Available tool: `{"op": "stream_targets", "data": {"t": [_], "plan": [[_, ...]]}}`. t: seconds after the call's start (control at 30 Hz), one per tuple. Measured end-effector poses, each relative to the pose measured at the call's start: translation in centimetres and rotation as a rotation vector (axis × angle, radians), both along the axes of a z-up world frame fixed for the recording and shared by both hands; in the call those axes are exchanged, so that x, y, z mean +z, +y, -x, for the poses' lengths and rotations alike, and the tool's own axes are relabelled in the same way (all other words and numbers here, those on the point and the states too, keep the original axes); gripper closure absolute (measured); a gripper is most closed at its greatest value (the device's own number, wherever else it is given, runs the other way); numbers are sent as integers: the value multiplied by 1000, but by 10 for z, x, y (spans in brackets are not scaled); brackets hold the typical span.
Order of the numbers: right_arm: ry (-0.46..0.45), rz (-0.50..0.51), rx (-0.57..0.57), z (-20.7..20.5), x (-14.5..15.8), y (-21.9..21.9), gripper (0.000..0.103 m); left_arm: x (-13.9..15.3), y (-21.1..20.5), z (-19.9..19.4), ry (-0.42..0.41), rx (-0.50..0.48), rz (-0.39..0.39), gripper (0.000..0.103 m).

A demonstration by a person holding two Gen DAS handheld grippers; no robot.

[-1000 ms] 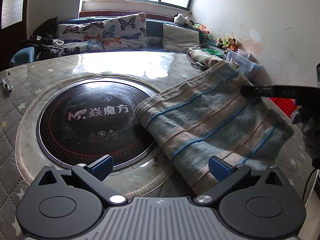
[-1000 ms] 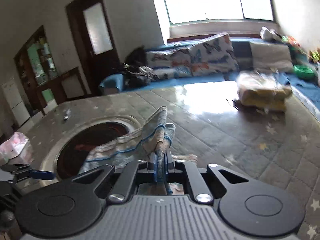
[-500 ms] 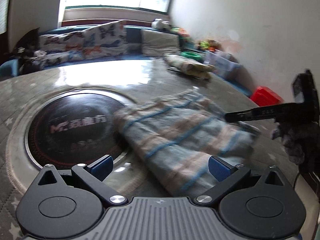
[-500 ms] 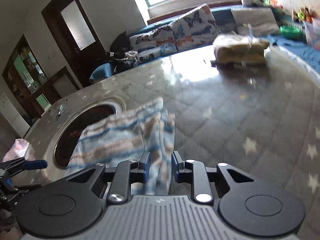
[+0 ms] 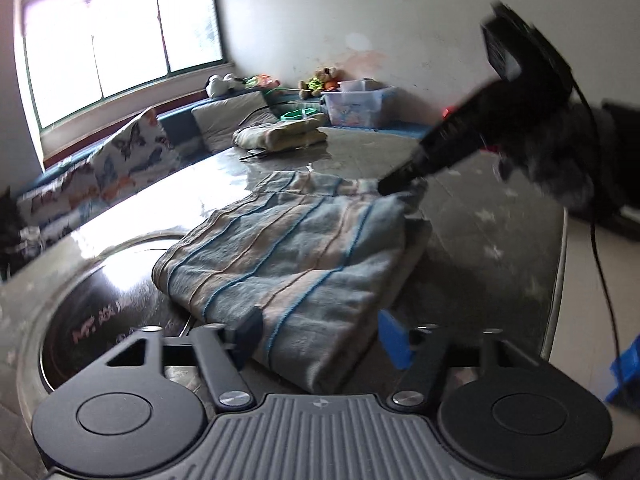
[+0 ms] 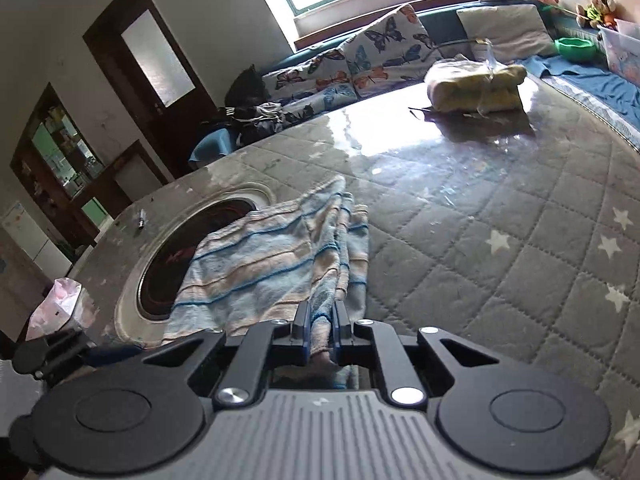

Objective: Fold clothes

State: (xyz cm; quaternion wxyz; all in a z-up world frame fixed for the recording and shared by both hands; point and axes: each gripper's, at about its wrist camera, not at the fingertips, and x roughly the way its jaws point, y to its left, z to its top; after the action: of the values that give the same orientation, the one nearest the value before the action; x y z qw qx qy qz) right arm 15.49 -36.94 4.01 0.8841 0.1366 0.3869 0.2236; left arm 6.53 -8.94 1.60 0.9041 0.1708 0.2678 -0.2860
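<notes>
A blue and beige striped cloth (image 5: 296, 260) lies folded on the round table, partly over the black cooktop (image 5: 104, 320). It also shows in the right wrist view (image 6: 272, 264). My left gripper (image 5: 320, 340) is open, its pads either side of the cloth's near corner. My right gripper (image 6: 320, 316) is shut on the cloth's far corner, low at the table. The right gripper shows in the left wrist view (image 5: 400, 182) at the cloth's far corner.
A folded yellow bundle (image 6: 476, 84) lies at the table's far side. The quilted star-pattern table cover (image 6: 520, 248) spreads to the right. A pink bag (image 6: 60, 304) sits at the left edge. A sofa with butterfly cushions (image 6: 360, 64) stands behind.
My right gripper has lowered its cloth corner to the table and stayed closed on it. My left gripper has closed in on the near corner and its jaws have narrowed.
</notes>
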Motion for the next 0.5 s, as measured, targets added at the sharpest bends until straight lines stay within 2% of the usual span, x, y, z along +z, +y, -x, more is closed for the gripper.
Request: {"op": "stream_targets", "data": {"t": [0.07,0.1,0.43,0.5], "plan": [[-2,0,3,1,2,1,94,-4,-2,2,-20,-8,-30,64],[-1,-3,3,1,2,2,94,-6,-3,2,-30,-12,-45,65],[6,-30,5,3,6,5,95,-18,-7,10,-124,-37,-172,67],[4,-29,8,4,7,6,95,-20,-7,10,-126,-38,-180,81]]}}
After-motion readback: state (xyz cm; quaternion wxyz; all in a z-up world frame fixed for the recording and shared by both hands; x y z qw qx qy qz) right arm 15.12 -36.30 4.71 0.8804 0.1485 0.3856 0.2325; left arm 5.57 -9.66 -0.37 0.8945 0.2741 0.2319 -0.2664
